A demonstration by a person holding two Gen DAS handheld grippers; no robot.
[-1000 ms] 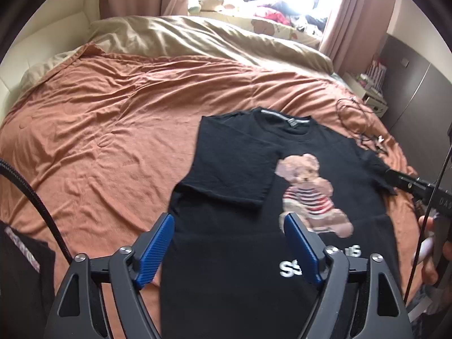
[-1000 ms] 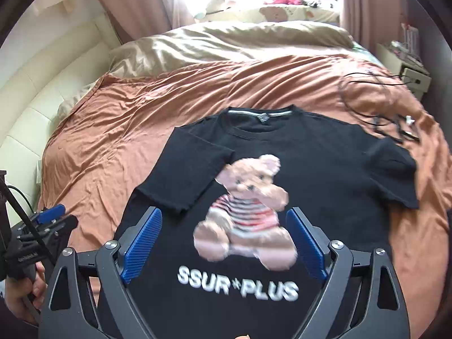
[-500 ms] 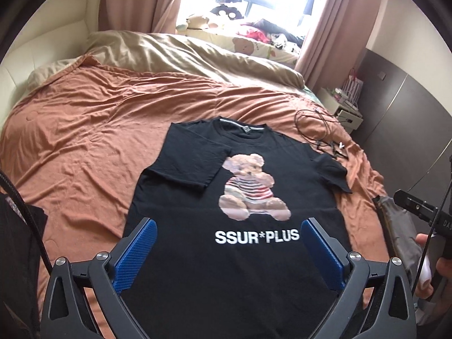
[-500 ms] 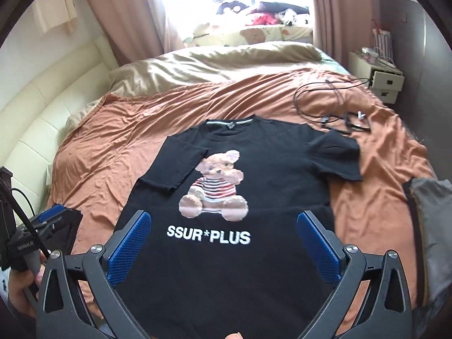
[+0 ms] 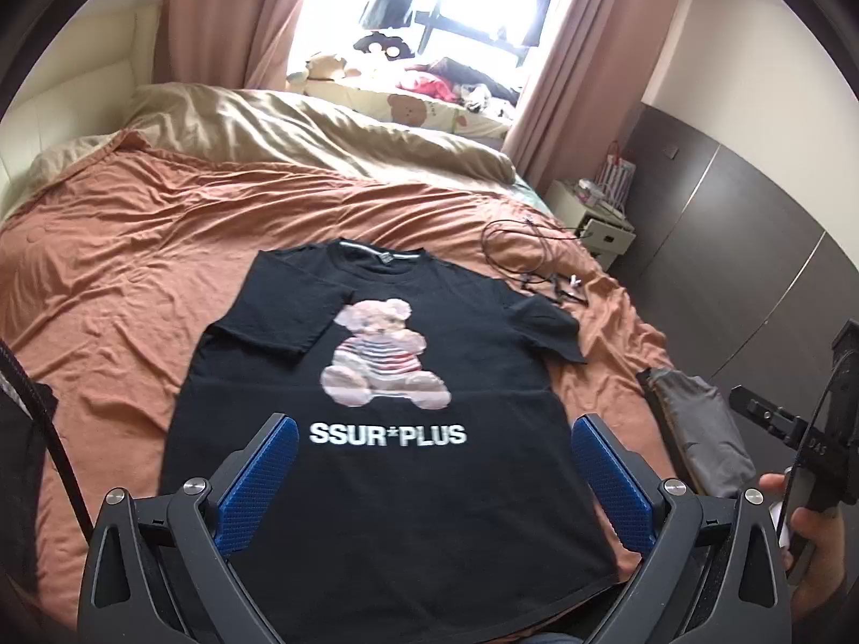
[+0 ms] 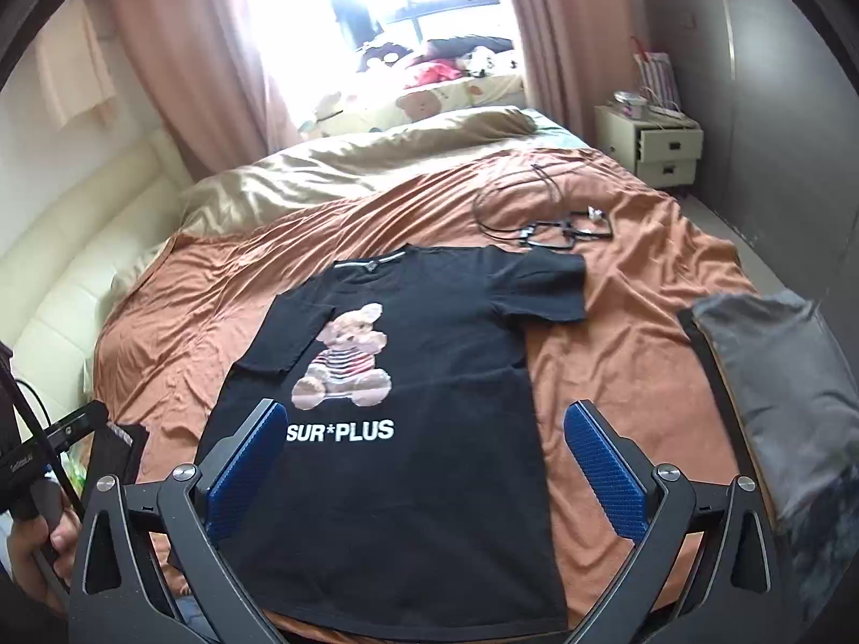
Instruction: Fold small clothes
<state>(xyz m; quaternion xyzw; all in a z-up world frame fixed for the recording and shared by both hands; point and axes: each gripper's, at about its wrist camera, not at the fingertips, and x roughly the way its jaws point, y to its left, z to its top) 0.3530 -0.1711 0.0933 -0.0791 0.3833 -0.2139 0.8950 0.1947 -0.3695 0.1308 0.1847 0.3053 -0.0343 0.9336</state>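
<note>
Two grippers, left [image 5: 429,477] and right [image 6: 424,469], gaping empty above a flat tee [image 5: 386,461].
Folding barely begun; next, pinching a side edge to fold inward.

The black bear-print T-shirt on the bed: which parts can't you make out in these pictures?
- Black bear-print T-shirt: bottom hem, left wrist view, hidden behind the open left gripper.
- First letter of its white lettering, right wrist view, covered by a blue finger of the open right gripper.
- Neck label, both views: too small.
- Grey garment: cut off by the edge.
</note>
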